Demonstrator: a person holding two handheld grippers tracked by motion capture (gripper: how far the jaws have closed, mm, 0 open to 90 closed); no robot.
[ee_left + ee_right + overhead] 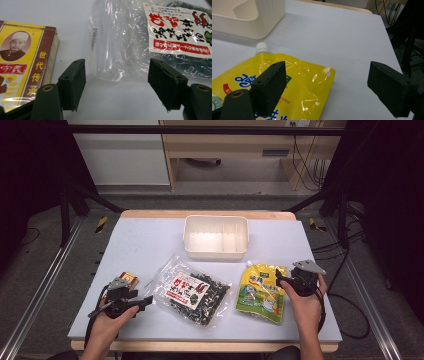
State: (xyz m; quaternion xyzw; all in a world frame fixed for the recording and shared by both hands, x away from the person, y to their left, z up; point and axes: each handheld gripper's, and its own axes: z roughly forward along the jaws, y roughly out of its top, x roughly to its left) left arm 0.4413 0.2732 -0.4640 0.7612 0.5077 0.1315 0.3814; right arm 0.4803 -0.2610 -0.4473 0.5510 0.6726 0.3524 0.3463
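Both grippers rest low at the near edge of the table [150, 235], a broad flat white top. The left gripper [145, 301], held in the person's left hand [107, 322], points rightward with its jaws spread wide and nothing between them; the right gripper [278, 279], in the right hand [306, 306], points leftward, its jaws likewise parted and empty.

At the far middle of the table sits a cream plastic tub [216, 236], rectangular with rounded corners and a divider inside.

Next in size is the clear crinkly bag [192, 291] of dark dried pieces with a white and red label, lying flat and skewed between the two hands. In the left gripper view its glossy empty end [112, 50] lies just ahead of the open jaws, not touched.

A yellow glossy pouch [262, 292] with a white screw cap [262, 47] lies flat just left of the right gripper; in the right gripper view one jaw hangs over its corner.

Smallest is a yellow and maroon cardboard box [27, 62], lying just beside the left gripper.
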